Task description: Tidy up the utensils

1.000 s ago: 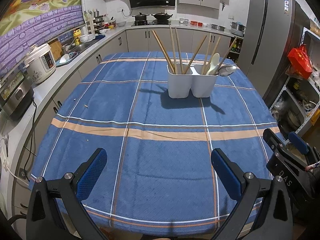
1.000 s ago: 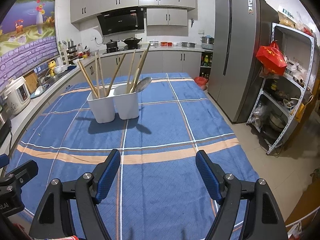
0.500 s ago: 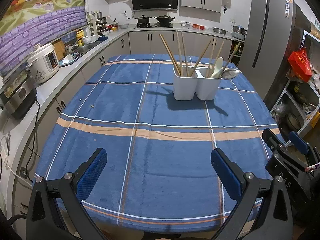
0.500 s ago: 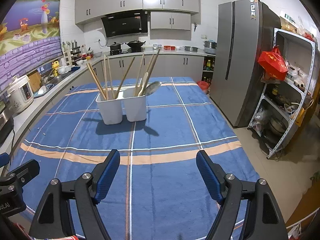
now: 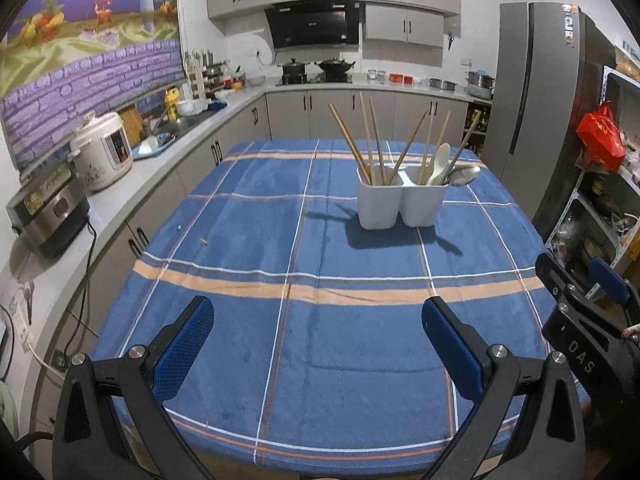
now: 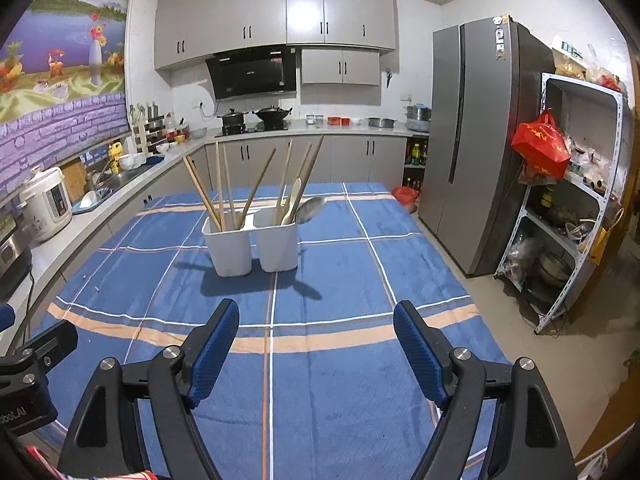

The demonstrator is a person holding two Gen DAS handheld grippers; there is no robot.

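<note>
A white two-compartment utensil holder (image 5: 400,204) stands on the blue plaid tablecloth (image 5: 320,272), toward the far side. Its left compartment holds several wooden chopsticks (image 5: 370,144). Its right compartment holds chopsticks, a pale spoon (image 5: 439,162) and a metal spoon (image 5: 466,174). The holder also shows in the right wrist view (image 6: 251,246). My left gripper (image 5: 318,322) is open and empty over the table's near edge. My right gripper (image 6: 316,330) is open and empty, well short of the holder. The right gripper's body shows at the left wrist view's right edge (image 5: 580,320).
A counter on the left carries a white rice cooker (image 5: 102,152) and a steel appliance (image 5: 48,208). A grey fridge (image 6: 476,140) and a metal shelf (image 6: 572,216) with a red bag (image 6: 540,150) stand right of the table. A stove with pots is at the back.
Both grippers have pulled back and risen a little, so the holder looks farther away. Both stay open and empty. Nothing on the table has moved.
</note>
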